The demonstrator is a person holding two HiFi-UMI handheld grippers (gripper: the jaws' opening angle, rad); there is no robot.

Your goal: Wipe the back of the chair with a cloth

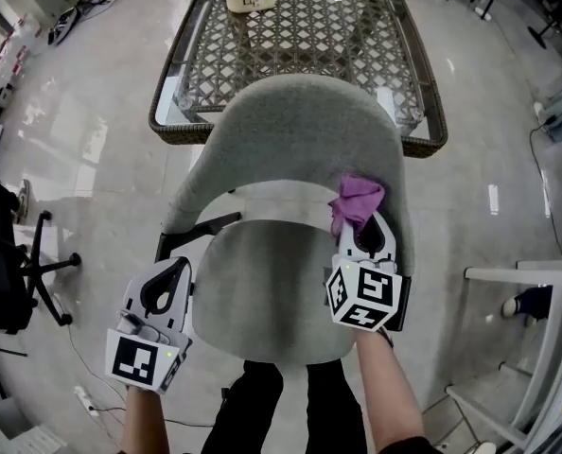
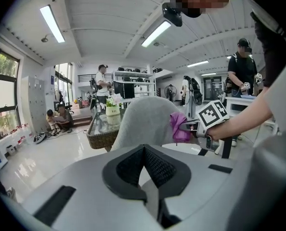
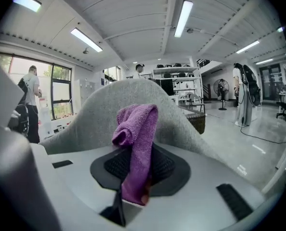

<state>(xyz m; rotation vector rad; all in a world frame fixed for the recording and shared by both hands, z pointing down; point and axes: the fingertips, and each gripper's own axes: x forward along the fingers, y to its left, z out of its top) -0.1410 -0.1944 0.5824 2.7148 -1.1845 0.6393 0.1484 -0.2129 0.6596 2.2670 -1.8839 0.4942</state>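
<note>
Head view: right hand-held gripper point(image 1: 359, 223) holds the purple cloth point(image 1: 358, 200) at the chair back point(image 1: 300, 126), wicker-rimmed surface point(image 1: 172, 132) close behind, open floor point(image 1: 92, 159) leftward; left gripper view: left hand-held gripper point(image 2: 144, 150) closed, empty; right gripper view: cloth pinched between the jaws, chair back directly ahead.

Behind chair point(image 1: 300, 130), table point(image 1: 180, 132) (perhaps touching)

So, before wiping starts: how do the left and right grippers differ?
The right gripper is shut on a purple cloth; the left gripper is shut on nothing. The right is up by the chair back; the left is farther back, beside the seat. Both carry marker cubes.
</note>
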